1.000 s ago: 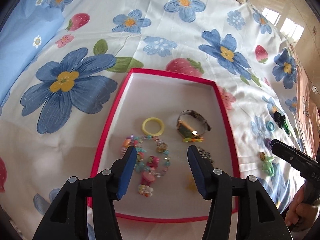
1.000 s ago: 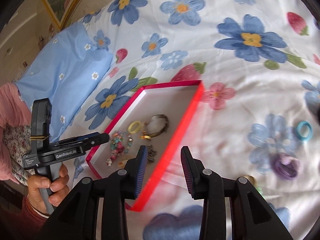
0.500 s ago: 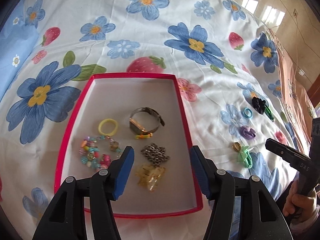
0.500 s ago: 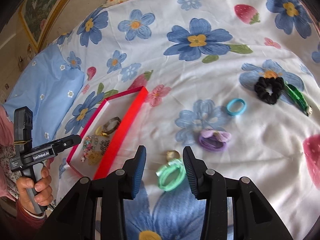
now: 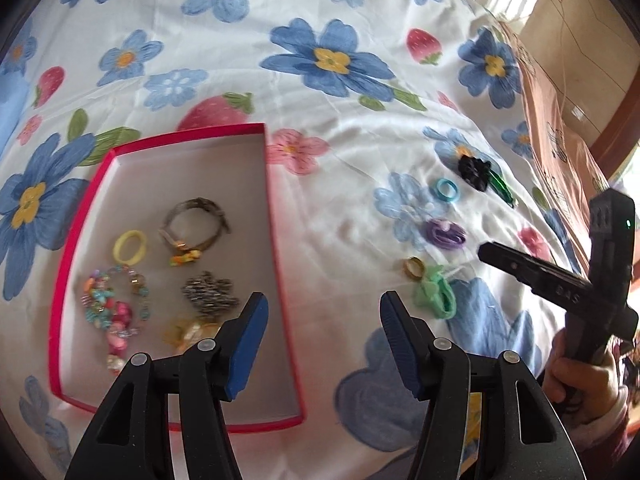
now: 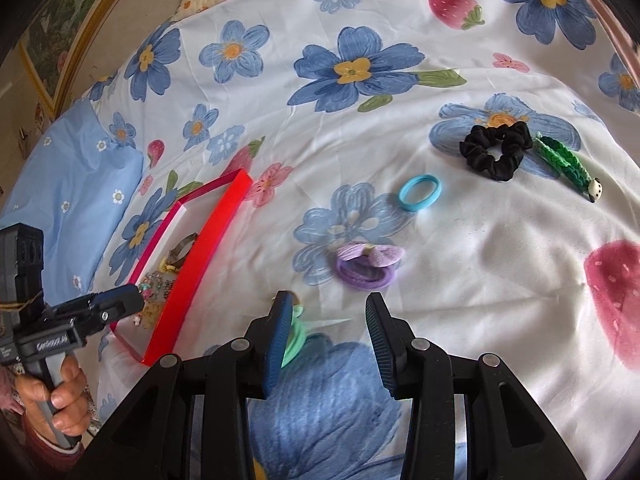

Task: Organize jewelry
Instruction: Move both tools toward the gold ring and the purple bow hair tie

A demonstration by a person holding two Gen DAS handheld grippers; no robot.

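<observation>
On floral cotton bedsheet (image 6: 460,264), rectangular red tray (image 5: 280,248), ribbed green hair tie (image 5: 434,296), both grippers' fingers wide apart, empty

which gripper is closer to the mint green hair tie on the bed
Right. The right gripper is open almost on top of the mint green hair tie, which sits by its left finger. The left gripper hovers open over the red box's right edge, farther away.
</observation>
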